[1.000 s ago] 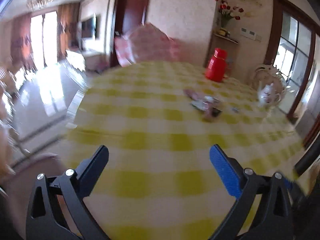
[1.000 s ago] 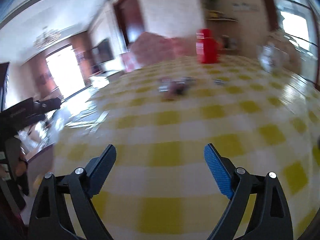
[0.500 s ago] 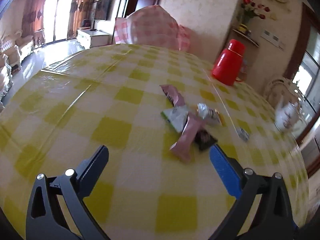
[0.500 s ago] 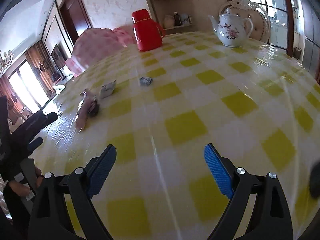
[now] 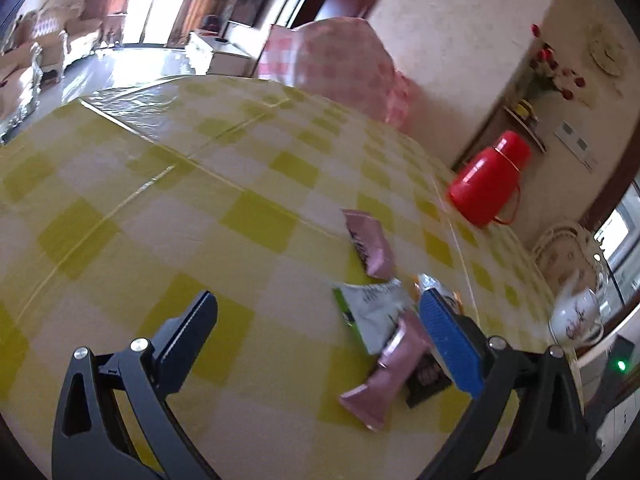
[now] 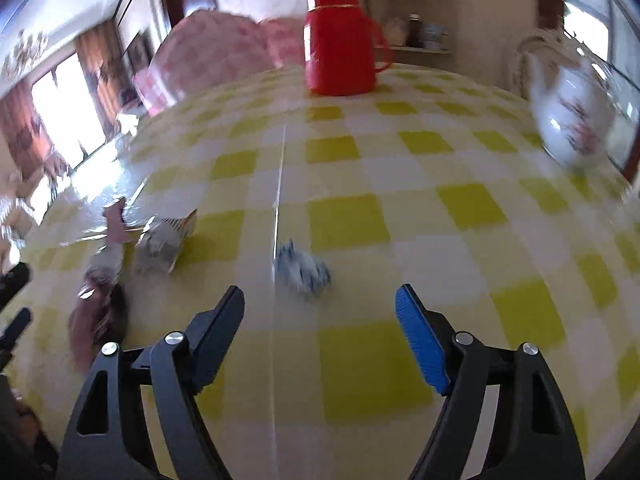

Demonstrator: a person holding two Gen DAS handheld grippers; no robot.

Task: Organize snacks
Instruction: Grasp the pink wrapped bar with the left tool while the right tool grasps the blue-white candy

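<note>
Several snack packets lie in a loose pile on the yellow-checked tablecloth (image 5: 256, 224). In the left wrist view a pink packet (image 5: 366, 246), a white-and-green packet (image 5: 370, 312), a second pink packet (image 5: 386, 380) and a dark packet (image 5: 426, 380) lie right of my left gripper (image 5: 316, 320), which is open and empty; its blue finger (image 5: 448, 340) covers part of the pile. In the right wrist view a small blue-and-white packet (image 6: 304, 270) lies just beyond my right gripper (image 6: 320, 312). Its jaws are closing with nothing between them. The pile (image 6: 160, 240) is at its left.
A red thermos jug (image 6: 340, 36) stands at the far side of the table, also seen as the jug (image 5: 488, 182). A white flowered teapot (image 6: 572, 116) stands at the right, near the table edge. A pink checked cover (image 5: 340, 64) sits behind the table.
Both grippers have come forward over the table toward the packets. The pile now sits beside the left gripper's blue finger. The right gripper has swung left toward the small blue packet and its jaws have narrowed.
</note>
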